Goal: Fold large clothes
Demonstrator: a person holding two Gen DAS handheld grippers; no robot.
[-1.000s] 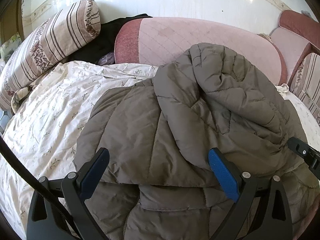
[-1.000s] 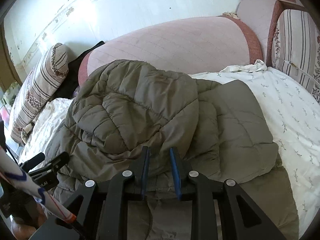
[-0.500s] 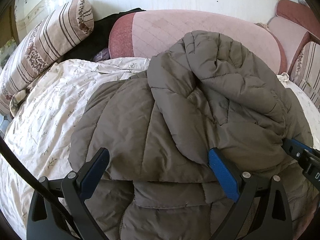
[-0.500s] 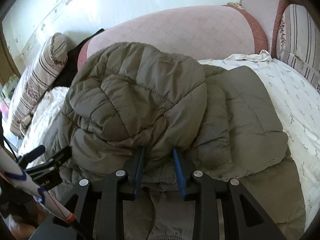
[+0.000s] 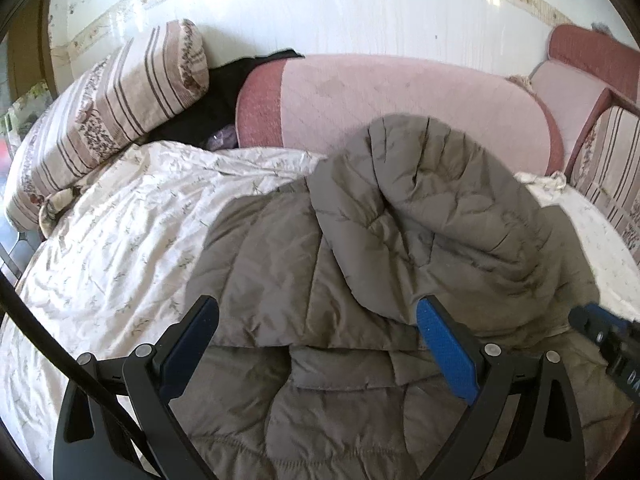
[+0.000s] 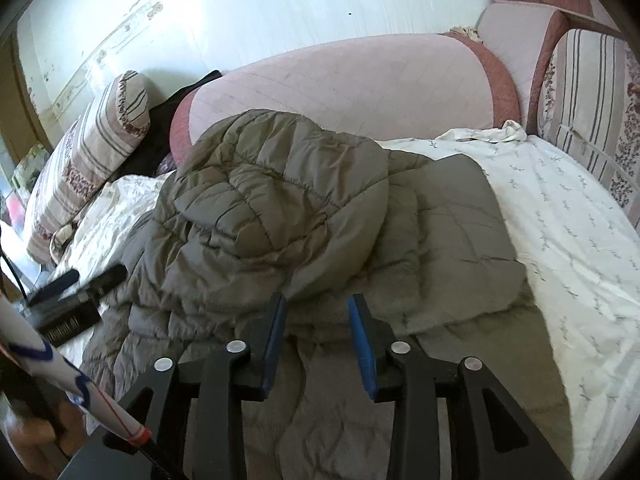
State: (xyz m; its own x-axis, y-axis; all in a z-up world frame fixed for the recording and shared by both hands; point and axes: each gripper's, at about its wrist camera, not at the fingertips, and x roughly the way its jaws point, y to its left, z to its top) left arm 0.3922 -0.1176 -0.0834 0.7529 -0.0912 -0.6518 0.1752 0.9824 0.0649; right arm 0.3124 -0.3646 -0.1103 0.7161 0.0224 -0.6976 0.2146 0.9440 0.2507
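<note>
Grey quilted jacket [image 5: 360,240] fills centre and lower frame of both wrist views, lying on white floral sheet [image 5: 120,240], hood bunched on top, folded flap toward lower edge. Left gripper [image 5: 320,332] spread wide above jacket, blue pads clear of fabric. Right gripper [image 6: 317,320] narrower, jaws just been opening, nothing pinched between them. Pink cushion [image 5: 400,108] behind jacket; striped pillow [image 5: 112,120] upper left.
</note>
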